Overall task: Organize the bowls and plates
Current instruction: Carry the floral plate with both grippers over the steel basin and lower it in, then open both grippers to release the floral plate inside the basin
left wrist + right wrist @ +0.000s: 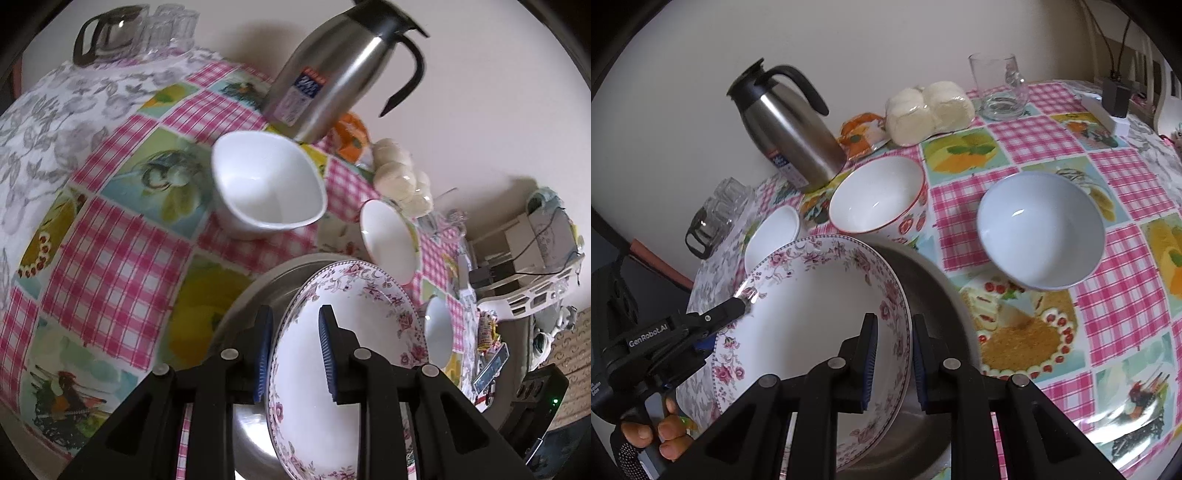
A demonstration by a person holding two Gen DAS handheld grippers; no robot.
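A floral-rimmed plate [369, 332] [812, 314] is held between both grippers over a steel dish [255, 291] [934, 295]. My left gripper [295, 354] [744, 301] is shut on the plate's left rim. On the opposite rim my right gripper [894, 363] is shut too. Whether the plate touches the dish I cannot tell. On the checked tablecloth stand a square white bowl [269, 184] [772, 236], a strawberry-patterned bowl [388, 240] [875, 195] and a pale round bowl [437, 332] [1039, 229].
A steel thermos jug [332, 74] [790, 136] stands by the wall, with wrapped buns [927, 110] and an orange packet [862, 133] beside it. A glass mug [997, 88] is at the back right. A glass carafe [107, 37] and tumblers [170, 29] stand at the table's far end.
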